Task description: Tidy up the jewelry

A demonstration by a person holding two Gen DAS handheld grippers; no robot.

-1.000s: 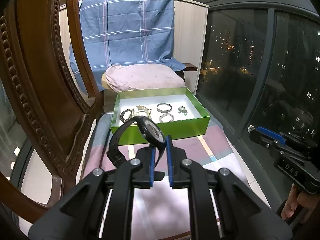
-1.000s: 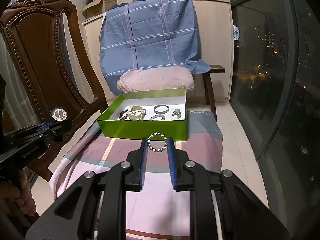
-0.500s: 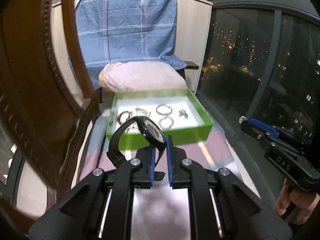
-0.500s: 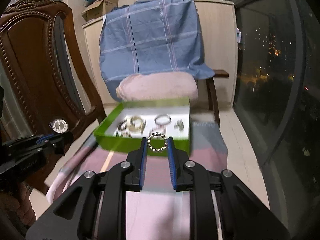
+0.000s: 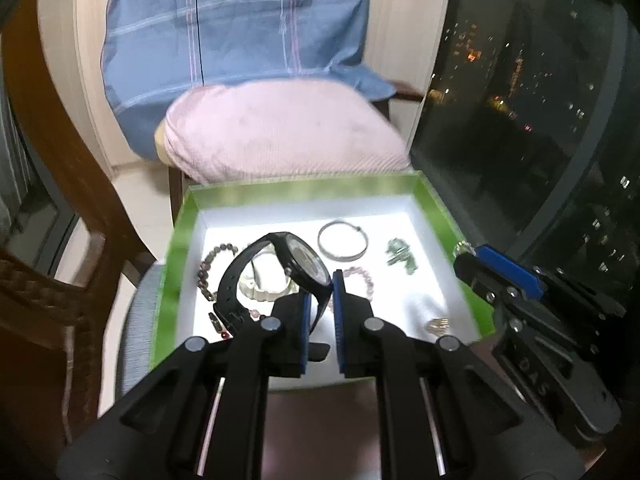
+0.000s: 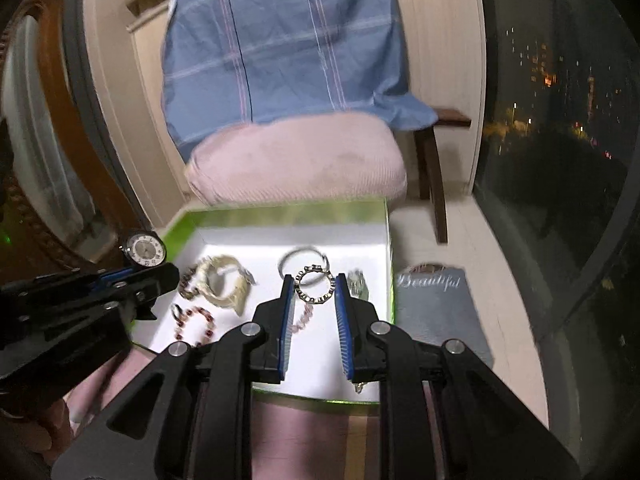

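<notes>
Jewelry: bangle (image 5: 343, 239), bead bracelets (image 5: 208, 264) and a green piece (image 5: 400, 255) lie in the green box (image 5: 440, 204), centre frame.
Watch (image 5: 276, 276): black, strap clamped in the left gripper (image 5: 320, 292) fingers, over the box's lower middle.
Ring (image 6: 314, 283): studded, pinched between the right gripper (image 6: 314, 292) fingers, above the box's right half.
Box place: on a striped cloth (image 6: 312, 428), before a pink cushion (image 5: 280, 136).

The black wristwatch (image 5: 280, 276) covers part of the cream bracelet (image 5: 264, 290) behind it. A small pale trinket (image 5: 438, 323) near the green cardboard box's (image 5: 170, 280) front corner is too blurred to identify. The blue checked cloth (image 6: 280, 44) is cut at the top edge.
</notes>
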